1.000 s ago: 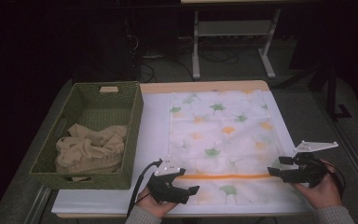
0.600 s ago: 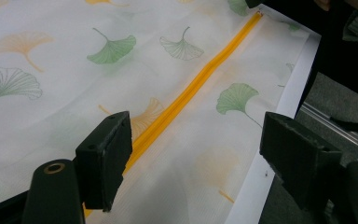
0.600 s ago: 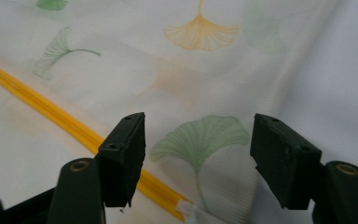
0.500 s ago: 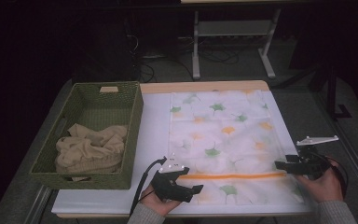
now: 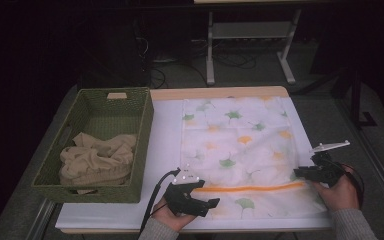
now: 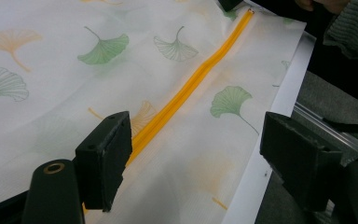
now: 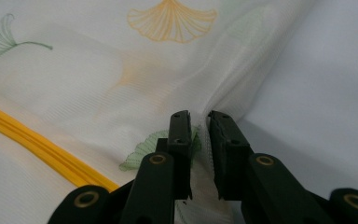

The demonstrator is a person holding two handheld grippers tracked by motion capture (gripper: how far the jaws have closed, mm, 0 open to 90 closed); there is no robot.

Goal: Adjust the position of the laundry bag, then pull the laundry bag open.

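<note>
Crumpled beige cloth fills my green woven basket at nine o'clock; left tongs gape, right tongs pinch the leaf-printed white mesh bag.

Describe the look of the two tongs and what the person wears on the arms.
Both tongs, left and right, are black with flat rectangular jaws and brass-ringed pivots. A black cable trails from the left; a grey three-cornered plate tops the right. The sleeves are grey knit.

Dim lab/test room: white-topped counter w/ cables on grey floor and metal desk frame behind.
</note>
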